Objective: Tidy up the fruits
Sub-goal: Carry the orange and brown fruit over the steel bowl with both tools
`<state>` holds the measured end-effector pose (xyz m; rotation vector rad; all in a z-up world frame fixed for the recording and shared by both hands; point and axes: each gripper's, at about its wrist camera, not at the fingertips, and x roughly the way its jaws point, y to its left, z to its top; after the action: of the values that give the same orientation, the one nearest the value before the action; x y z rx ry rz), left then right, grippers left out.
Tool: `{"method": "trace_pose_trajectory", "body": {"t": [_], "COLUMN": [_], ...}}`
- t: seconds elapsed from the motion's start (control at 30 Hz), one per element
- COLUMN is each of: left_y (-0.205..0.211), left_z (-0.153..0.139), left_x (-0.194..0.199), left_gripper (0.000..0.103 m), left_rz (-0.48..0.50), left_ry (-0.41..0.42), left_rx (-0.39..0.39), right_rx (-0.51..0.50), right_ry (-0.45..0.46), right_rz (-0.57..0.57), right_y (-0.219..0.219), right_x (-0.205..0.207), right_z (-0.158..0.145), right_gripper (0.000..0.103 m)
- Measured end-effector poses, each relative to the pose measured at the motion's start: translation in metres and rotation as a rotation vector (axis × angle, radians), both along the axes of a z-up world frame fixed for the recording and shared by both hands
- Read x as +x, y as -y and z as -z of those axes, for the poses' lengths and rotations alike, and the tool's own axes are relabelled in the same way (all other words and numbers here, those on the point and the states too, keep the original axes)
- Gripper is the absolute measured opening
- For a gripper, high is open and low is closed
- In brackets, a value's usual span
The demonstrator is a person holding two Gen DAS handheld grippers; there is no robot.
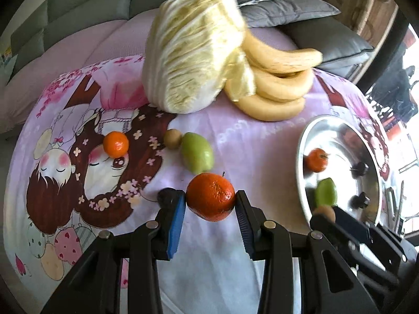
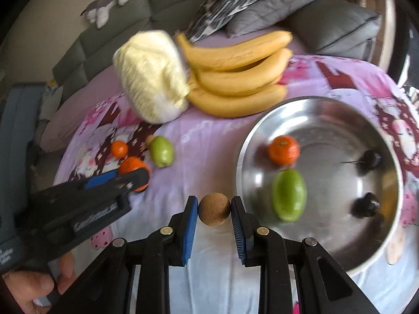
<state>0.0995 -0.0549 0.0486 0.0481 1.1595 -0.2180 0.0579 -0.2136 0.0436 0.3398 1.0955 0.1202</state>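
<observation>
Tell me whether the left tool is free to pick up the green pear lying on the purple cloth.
Probably not yet: the left tool is shut on a large orange tangerine. The green pear itself lies uncovered just beyond.

two fisheye cameras ride the handheld grippers, each looking steeply down past its own fingers from close above the patterned cloth [image 1: 214, 248]. the left view faces the cabbage [image 1: 188, 60]; the right view sits nearer the steel bowl [image 2: 327, 235]. both share bananas [image 2: 235, 73], cabbage and bowl.
</observation>
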Motion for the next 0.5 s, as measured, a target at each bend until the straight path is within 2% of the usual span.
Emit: {"method": "trace_pose_trajectory", "body": {"t": [0.33, 0.5], "left_y": [0.027, 0.047], "left_z": [-0.025, -0.028], "left_x": [-0.017, -0.018], "left_gripper": [0.04, 0.04], "left_rz": [0.05, 0.102], "left_ry": [0.025, 0.034], "left_rx": [-0.022, -0.024], "right_rx": [-0.005, 0.008], "right_ry": [0.017, -0.001], "right_rz": [0.126, 0.183], "right_y": [0.048, 0.069], "right_x": [-0.008, -0.007], "right_z": [-0.018, -0.015], "right_gripper": [0.028, 0.028]}}
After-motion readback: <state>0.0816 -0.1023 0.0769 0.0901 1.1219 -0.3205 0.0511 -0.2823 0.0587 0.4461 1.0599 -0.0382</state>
